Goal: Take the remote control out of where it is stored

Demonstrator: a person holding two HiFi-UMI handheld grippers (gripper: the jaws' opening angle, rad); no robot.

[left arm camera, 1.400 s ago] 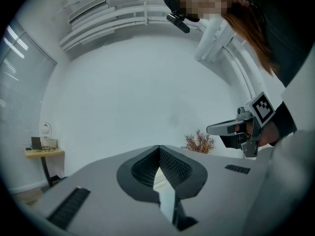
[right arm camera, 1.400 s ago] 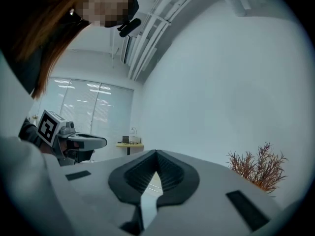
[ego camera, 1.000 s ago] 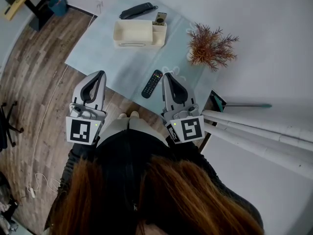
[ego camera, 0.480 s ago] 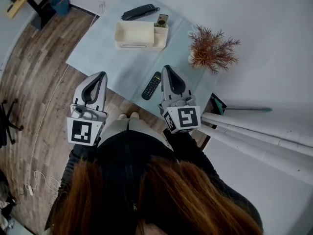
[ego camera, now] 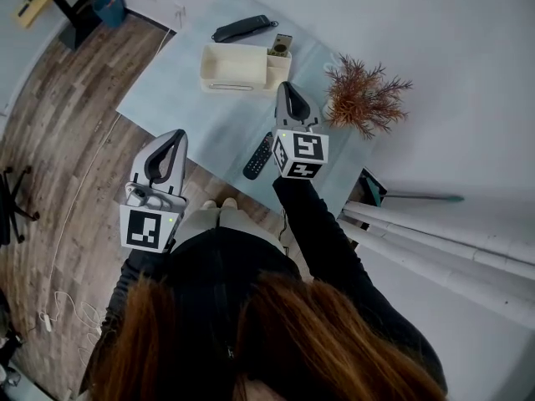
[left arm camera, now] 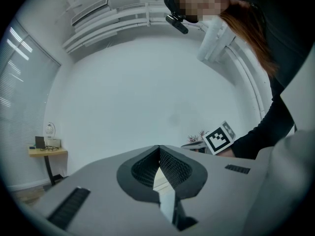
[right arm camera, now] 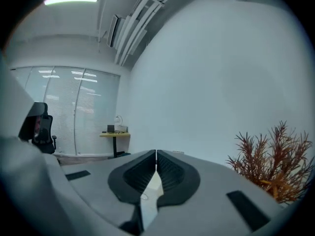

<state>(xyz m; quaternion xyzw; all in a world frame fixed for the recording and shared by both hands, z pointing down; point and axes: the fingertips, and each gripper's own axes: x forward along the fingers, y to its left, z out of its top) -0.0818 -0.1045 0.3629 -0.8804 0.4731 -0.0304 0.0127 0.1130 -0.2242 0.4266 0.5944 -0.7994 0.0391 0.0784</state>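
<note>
Judging by my right gripper (ego camera: 285, 88), hanging over the table's middle short of the cream organizer (ego camera: 234, 67) near the far edge, I am in the approach. Its 2 jaws are pressed together on nothing (the left gripper (ego camera: 176, 135), at the near edge, likewise). The remote control (ego camera: 281, 43) stands on end in the organizer's right compartment, long axis roughly upright, top above the rim. Next I must open the jaws and straddle that top.
</note>
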